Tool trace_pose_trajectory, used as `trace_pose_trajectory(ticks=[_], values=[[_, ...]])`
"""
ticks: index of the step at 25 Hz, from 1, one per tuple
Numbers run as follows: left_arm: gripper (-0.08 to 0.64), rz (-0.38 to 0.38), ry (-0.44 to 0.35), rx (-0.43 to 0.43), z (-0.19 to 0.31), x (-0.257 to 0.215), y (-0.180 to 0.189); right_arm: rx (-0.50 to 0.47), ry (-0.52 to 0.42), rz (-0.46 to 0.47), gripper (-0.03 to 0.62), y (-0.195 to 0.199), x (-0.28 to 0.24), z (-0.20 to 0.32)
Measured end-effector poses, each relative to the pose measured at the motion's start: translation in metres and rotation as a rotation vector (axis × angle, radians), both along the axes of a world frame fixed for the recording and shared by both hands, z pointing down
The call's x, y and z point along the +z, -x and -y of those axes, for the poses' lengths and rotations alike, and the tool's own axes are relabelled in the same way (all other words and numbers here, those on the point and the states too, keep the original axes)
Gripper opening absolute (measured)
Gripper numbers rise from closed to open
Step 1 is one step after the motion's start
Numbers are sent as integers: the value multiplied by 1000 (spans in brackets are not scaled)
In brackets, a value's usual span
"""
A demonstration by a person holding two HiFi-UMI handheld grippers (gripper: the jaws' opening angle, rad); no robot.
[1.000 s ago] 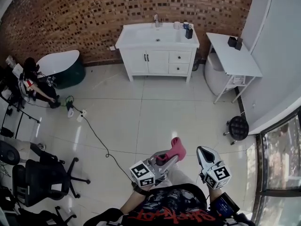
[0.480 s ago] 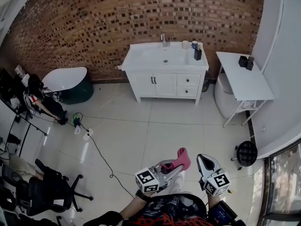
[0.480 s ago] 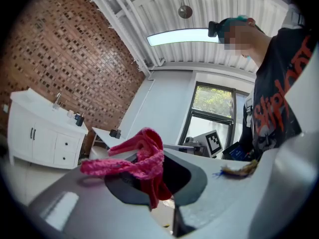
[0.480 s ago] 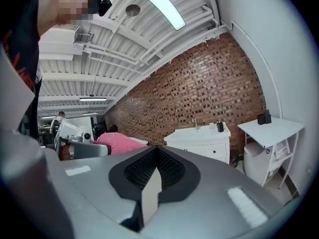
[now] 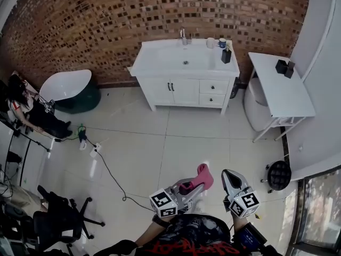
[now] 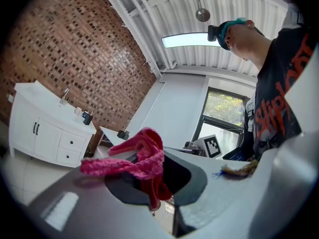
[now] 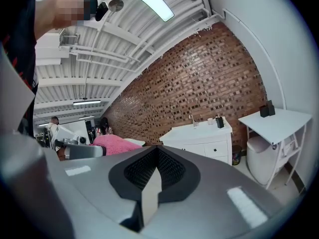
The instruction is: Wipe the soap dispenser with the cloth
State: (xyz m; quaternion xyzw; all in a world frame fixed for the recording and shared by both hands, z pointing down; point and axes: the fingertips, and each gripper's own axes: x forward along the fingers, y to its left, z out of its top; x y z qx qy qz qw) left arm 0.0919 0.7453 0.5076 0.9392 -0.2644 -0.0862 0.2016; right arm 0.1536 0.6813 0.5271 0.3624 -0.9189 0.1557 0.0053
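Pink cloth (image 5: 203,176) clamped in left gripper (image 5: 194,184) fingers; right gripper (image 5: 228,175) fingers together, empty; soap dispenser (image 5: 226,55) well apart on vanity worktop (image 5: 160,64), wiping not yet begun.

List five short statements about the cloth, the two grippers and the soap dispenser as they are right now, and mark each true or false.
1. The left gripper has the pink cloth clamped between its fingers. True.
2. The right gripper is open around the soap dispenser. False: it is shut and empty, far from the dispenser.
3. The soap dispenser stands on the white vanity, right of the basin. True.
4. The cloth is touching the dispenser. False: open floor lies between them, so wiping has not begun.
5. The vanity stands against a brick wall. True.
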Motion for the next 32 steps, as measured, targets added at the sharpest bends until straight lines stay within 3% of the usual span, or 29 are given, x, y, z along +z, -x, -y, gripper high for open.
trace_pose_trajectory(ticks=[5, 11, 15, 20, 24, 32], values=[[41, 20, -40, 17, 67, 2, 46, 10, -31, -8, 2, 40, -4, 59], [41, 3, -180, -18, 156, -43, 96, 27, -150, -23, 2, 68, -55, 120], [41, 0, -189, -3, 201, -50, 111, 80, -114, -11, 2, 62, -47, 152], [41, 0, -120, 61, 259, -15, 89, 120, -48, 6, 2, 41, -15, 219], [41, 6, -83, 65, 327, -13, 66, 122, -52, 50, 2, 31, -16, 297], [41, 54, -201, 74, 439, -61, 17, 86, -132, 86, 2, 4, -43, 412]])
